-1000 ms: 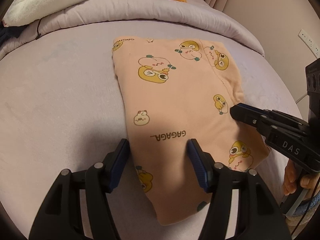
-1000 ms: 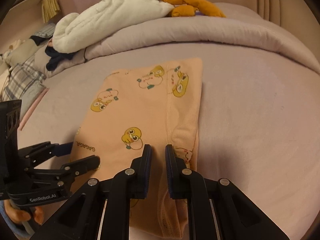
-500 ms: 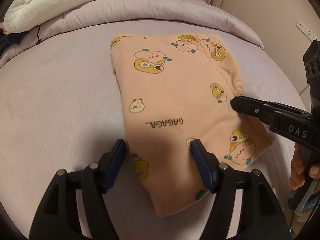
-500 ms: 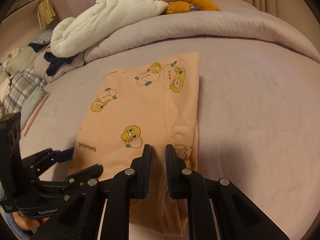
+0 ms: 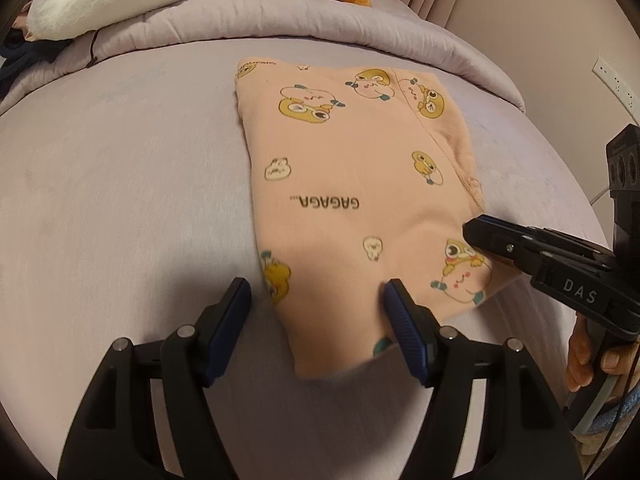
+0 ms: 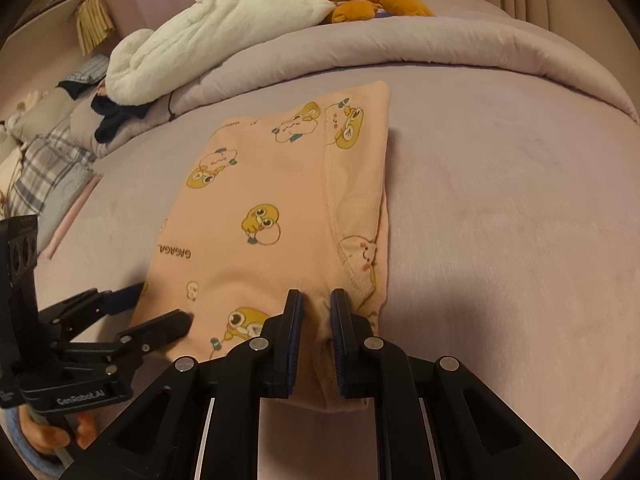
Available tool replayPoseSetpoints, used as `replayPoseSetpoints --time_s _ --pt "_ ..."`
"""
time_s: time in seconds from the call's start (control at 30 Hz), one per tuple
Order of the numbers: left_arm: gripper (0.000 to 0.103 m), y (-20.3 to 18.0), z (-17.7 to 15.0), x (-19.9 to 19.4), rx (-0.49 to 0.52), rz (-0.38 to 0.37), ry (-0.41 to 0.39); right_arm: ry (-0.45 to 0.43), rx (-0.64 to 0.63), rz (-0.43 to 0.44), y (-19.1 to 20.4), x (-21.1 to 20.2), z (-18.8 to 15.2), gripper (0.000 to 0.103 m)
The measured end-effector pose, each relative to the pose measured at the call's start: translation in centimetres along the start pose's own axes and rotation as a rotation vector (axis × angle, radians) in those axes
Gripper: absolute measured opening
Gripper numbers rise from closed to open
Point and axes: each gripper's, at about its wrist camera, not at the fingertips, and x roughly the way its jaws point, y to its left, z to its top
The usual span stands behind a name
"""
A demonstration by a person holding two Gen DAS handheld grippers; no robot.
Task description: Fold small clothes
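A lavender bed point(image 5: 120, 184) fills both views, its smooth sheet running wide and bare to the left of the garment in the left wrist view and to the right of it in the right wrist view point(image 6: 500, 208). A rolled lavender duvet point(image 5: 280, 20) forms a ridge along the far side, and on it lie a white plush blanket point(image 6: 216, 52) and an orange stuffed toy point(image 6: 372, 0). Plaid and dark clothes point(image 6: 52, 160) are heaped at the far left of the right wrist view.

No box, basket or other holder shows; the peach cartoon-print garment point(image 5: 352, 200) lies folded flat in the middle of the bed, a rough rectangle with the word GAGAGA printed on it. Its far edge stops short of the duvet ridge. Its long edges are straight, with a stitched seam point(image 6: 332, 208) curving along the right-hand side.

The left gripper point(image 5: 316, 304) is spread wide over the near left corner: one blue-padded finger point(image 5: 228, 320) is on the sheet just outside the cloth edge, the other on the fabric; whether they press it I cannot tell. The right gripper point(image 6: 312, 320) is closed down to a narrow gap at the near right edge, pinching a raised fold of the garment between its pads. A hand point(image 5: 588, 356) grips its handle at the frame's right edge.
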Motion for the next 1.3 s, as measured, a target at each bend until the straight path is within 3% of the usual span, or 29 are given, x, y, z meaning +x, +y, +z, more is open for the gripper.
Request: replayPoseSetpoints --time_s 0.33,0.37,0.43,0.5,0.53,0.63,0.73,0.87,1.13,1.3 --pt "0.069 0.5 -1.5 -1.6 -0.018 -0.031 0.016 0.030 -0.011 0.026 -0.5 -1.1 -1.1 0.013" --pt "0.069 0.9 -1.6 -1.9 -0.042 -0.053 0.018 0.029 -0.011 0.048 -0.7 -1.4 -1.2 0.016" --pt "0.069 2.0 -1.8 -2.5 -0.100 -0.105 0.019 0.029 0.011 0.136 -1.4 -2.1 -1.3 0.032" --pt "0.069 3.6 -1.6 -2.9 -0.187 -0.178 0.016 0.022 0.071 0.206 -2.4 -2.6 -1.3 0.056" --pt "0.069 4.1 -1.6 -2.9 -0.223 -0.209 0.017 0.017 0.104 0.224 -3.1 -2.8 -1.2 0.058" --pt "0.070 6.8 -0.9 -2.5 -0.358 -0.315 0.026 0.019 0.231 0.298 -5.5 -2.7 -0.6 0.058" --pt "0.070 8.1 0.0 -1.9 -0.413 -0.355 0.012 0.042 0.354 0.377 -7.8 -1.6 -0.1 0.061" --pt "0.070 8.7 1.0 -0.5 -0.470 -0.440 0.020 0.095 0.431 0.402 -9.4 0.9 0.6 0.063" --pt "0.075 8.3 5.1 2.3 -0.459 -0.490 0.038 0.134 0.477 0.504 -8.5 4.8 3.2 0.063" --pt "0.079 6.6 7.5 4.3 -0.372 -0.470 0.066 0.154 0.471 0.551 -8.4 6.5 4.8 0.063"
